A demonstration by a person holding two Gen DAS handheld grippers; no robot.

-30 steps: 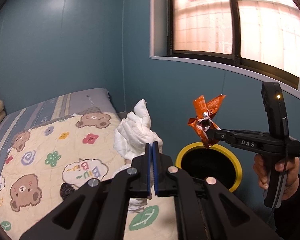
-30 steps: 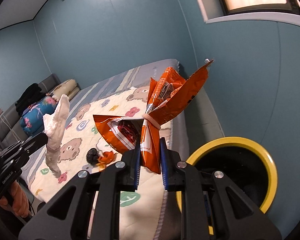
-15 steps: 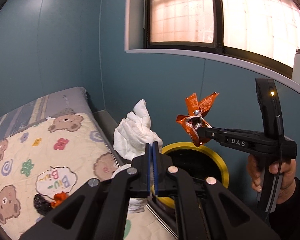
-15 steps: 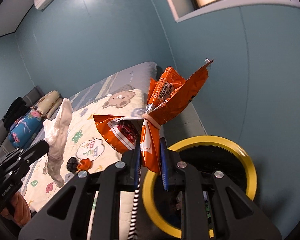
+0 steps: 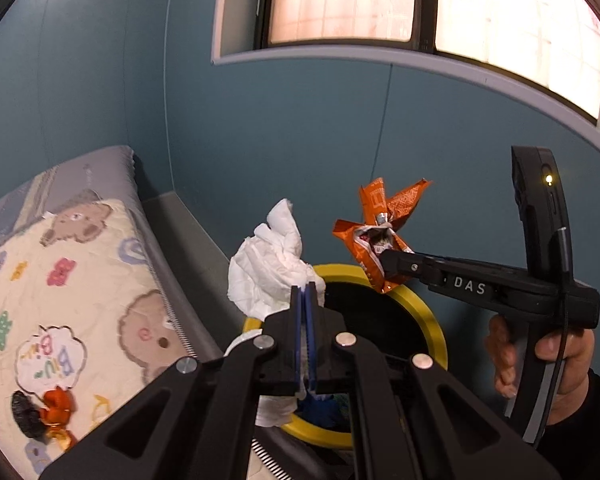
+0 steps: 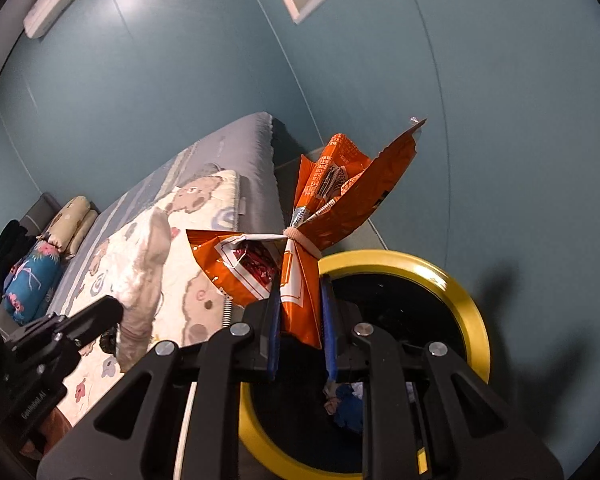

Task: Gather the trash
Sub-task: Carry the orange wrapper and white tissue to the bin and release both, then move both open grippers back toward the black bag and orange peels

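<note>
Both loads swung off the bed [image 5: 72,280] and now over the yellow-rimmed bin [image 6: 452,280]. Left tongs [image 5: 304,294] pinching the white tissue wad [image 5: 268,276], right tongs [image 6: 300,304] clamping the orange snack bag [image 6: 332,200]. Probably ready to drop; bin depth hard to see.

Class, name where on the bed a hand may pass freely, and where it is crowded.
Free: the quilt between the bear prints and the grey mattress edge. Crowded: the quilt's near corner, where black and orange scraps lie, and above the yellow-rimmed bin.
</note>
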